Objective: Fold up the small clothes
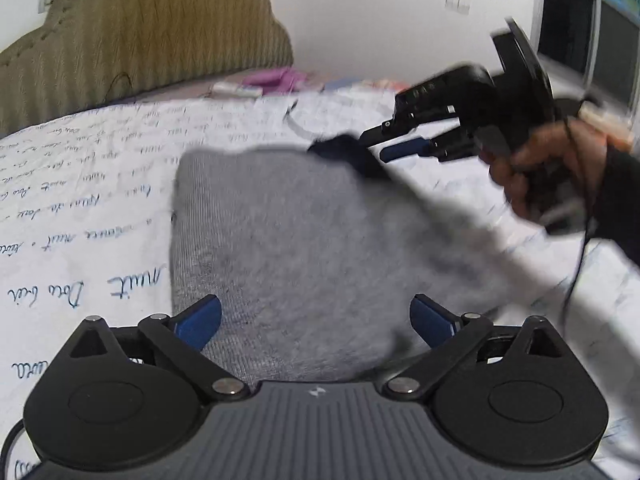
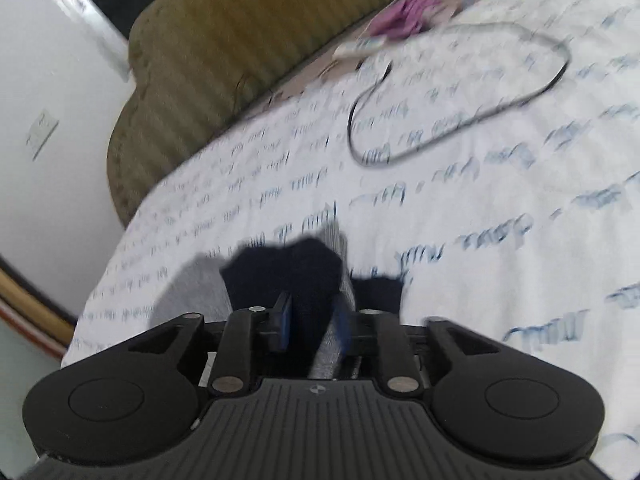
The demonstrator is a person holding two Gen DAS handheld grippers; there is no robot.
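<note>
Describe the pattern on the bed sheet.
White bed sheet printed with rows of blue handwriting; clearest in the left wrist view.

Your right gripper [image 1: 374, 146] and the hand [image 1: 536, 176] around it are smeared by motion at the right of the left wrist view, so you cannot tell there how its fingers meet the sock's dark cuff. The grey sock [image 1: 288, 248] runs under your left gripper [image 1: 316, 320] at the bottom edge, its near end hidden. In the right wrist view the print on the sheet [image 2: 480, 208] is too blurred to read, and the black cable [image 2: 460, 120] streaks. The pink thing [image 2: 400, 20] at the top stays unidentifiable
</note>
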